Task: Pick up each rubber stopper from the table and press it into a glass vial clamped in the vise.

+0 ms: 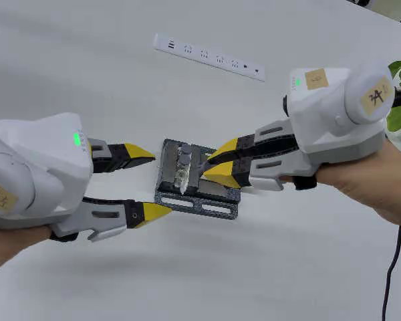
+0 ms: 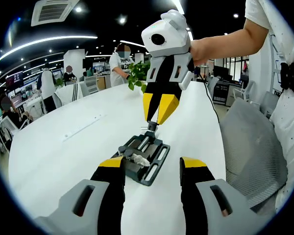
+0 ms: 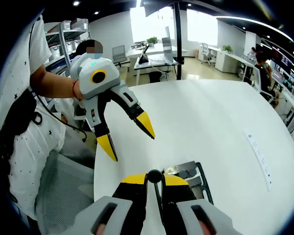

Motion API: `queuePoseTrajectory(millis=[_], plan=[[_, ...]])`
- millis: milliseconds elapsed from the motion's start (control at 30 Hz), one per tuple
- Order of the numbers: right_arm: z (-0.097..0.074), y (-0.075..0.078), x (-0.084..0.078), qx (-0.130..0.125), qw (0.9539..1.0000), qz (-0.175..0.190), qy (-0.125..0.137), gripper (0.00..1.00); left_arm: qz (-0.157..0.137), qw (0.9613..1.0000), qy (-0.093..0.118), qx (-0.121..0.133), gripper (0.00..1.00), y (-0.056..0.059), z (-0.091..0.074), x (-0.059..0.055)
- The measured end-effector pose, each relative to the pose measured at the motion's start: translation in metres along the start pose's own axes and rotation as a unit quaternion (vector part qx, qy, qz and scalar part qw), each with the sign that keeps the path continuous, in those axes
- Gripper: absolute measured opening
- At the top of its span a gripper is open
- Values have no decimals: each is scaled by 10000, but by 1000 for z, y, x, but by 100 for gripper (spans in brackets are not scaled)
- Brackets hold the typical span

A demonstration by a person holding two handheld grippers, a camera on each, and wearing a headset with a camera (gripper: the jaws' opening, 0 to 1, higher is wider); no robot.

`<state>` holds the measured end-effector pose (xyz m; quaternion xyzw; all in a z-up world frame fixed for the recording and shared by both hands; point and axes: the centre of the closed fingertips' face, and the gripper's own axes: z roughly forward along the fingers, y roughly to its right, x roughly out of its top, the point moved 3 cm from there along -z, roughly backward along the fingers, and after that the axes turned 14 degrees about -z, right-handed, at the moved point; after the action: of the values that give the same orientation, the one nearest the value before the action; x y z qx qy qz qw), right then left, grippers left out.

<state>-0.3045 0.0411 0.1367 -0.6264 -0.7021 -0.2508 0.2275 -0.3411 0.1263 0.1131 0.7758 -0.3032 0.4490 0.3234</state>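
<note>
- L hand-held gripper (image 1: 146,182): jaws spread wide, nothing held. It hovers just L of the vise (image 1: 217,199), above the white worktop (image 1: 87,87).
- Vise: mid-worktop. Vials (image 1: 181,176) sit between its jaws, with grey stoppers (image 1: 185,155) at their tops, apparently seated.
- R hand-held gripper (image 1: 212,167): jaws clenched on a small dark ball (image 3: 154,175) at the vise's R end. Prob. the screw knob rather than a stopper, but cannot tell for sure.
- Step (judged): adjusting the clamp.
- Technique: keep R gripper in line w/ the screw axis and turn in small amounts. Too tight risks cracking the glass; too loose and the vials slip when pressed.
- L gripper cd brace the vise base, since nothing seen fixes it to the worktop.
- Check stoppers sit flush before moving on.
</note>
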Motion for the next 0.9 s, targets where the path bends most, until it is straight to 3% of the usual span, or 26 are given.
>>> queuePoseTrajectory(millis=[133,467,733,900], plan=[[12,11,-8,-37,9993,-60,-369,5,-50,10000,28,54,54,-9,-1,-6],[43,24,-22,124,9958,-91,-905,5,-195,9997,110,-63,80,-14,5,-18],[61,26,-33,343,9903,-321,-1308,5,-305,9994,99,-116,89,-20,7,-27],[67,28,-36,431,9872,-448,-1469,5,-328,9994,68,-129,89,-20,9,-32]])
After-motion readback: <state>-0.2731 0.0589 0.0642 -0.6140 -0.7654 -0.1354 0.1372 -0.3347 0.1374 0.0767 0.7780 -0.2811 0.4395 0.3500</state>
